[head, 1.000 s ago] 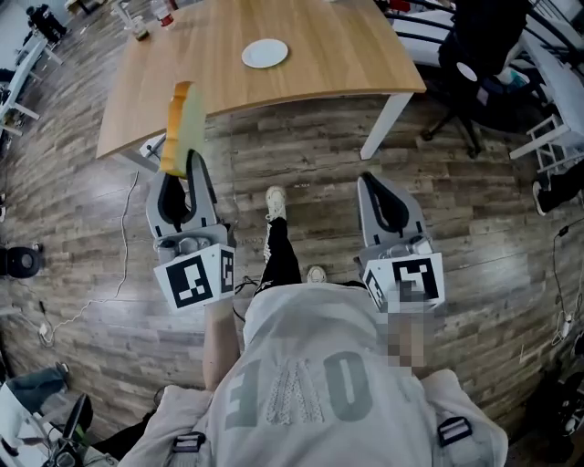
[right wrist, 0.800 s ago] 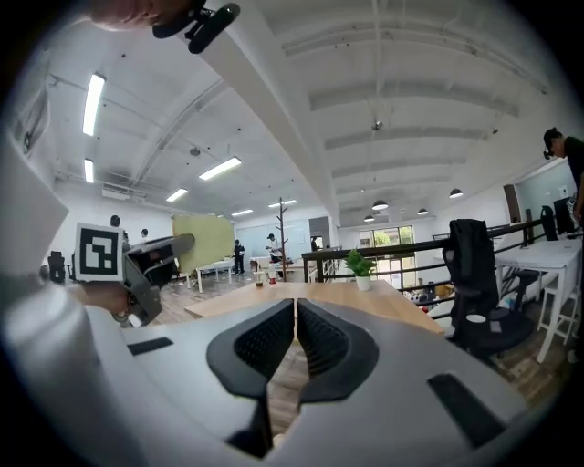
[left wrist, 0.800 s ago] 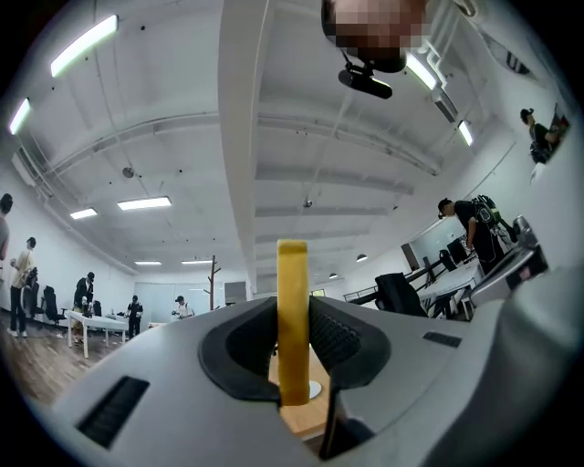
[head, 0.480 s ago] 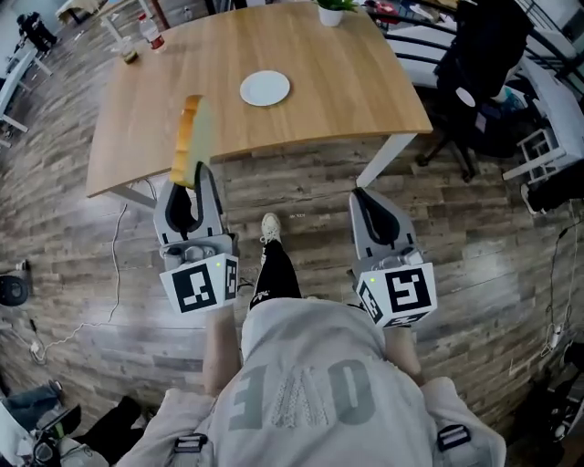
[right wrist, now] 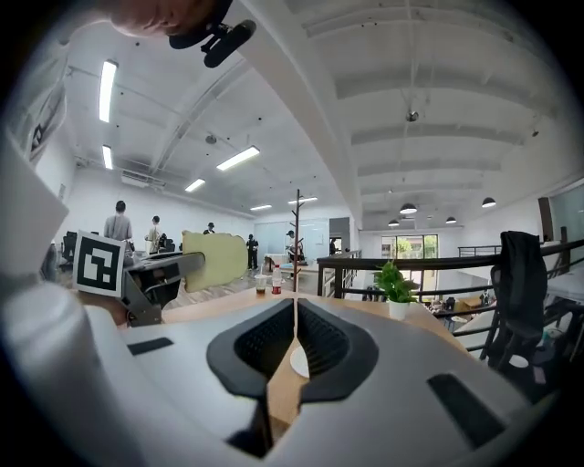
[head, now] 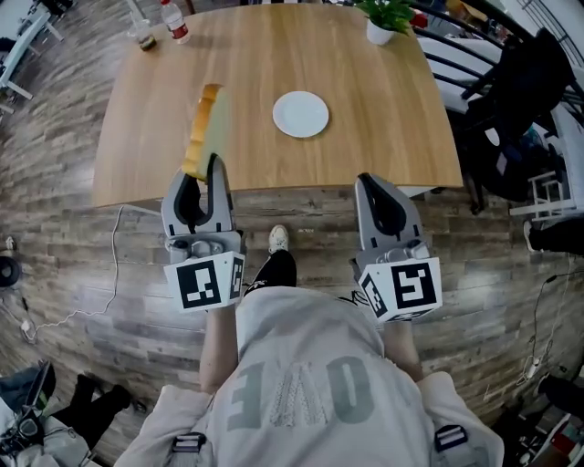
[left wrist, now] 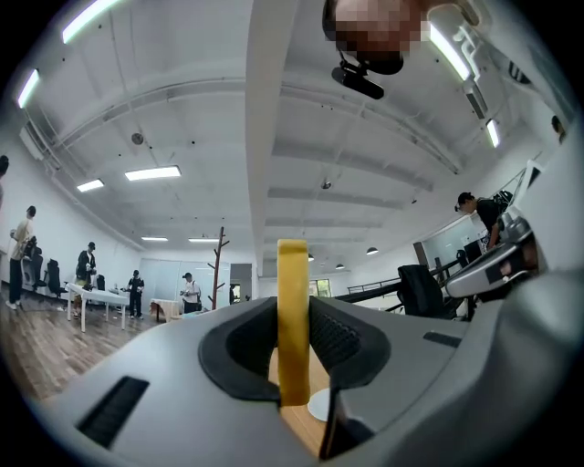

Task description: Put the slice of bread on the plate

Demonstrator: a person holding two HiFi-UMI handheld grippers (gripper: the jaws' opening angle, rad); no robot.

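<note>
A slice of bread (head: 202, 133) stands upright on its edge in my left gripper (head: 203, 164), which is shut on its lower end. The slice hangs over the near edge of the wooden table (head: 383, 137). In the left gripper view the bread (left wrist: 293, 319) shows edge-on between the pads. A white plate (head: 300, 114) lies empty on the table, ahead and right of the bread. My right gripper (head: 376, 182) is at the table's near edge, shut with nothing in it. In the right gripper view its tips (right wrist: 295, 319) meet, with the plate (right wrist: 299, 362) beyond them and the bread (right wrist: 214, 260) at left.
A water bottle (head: 175, 20) and a cup (head: 144, 36) stand at the table's far left corner, a potted plant (head: 388, 18) at the far right. A dark office chair (head: 520, 100) stands right of the table. People stand far off in the room.
Both grippers have moved forward to the table. The bread, earlier over the floor by the table's edge, now hangs over the tabletop, and the plate is nearer.
</note>
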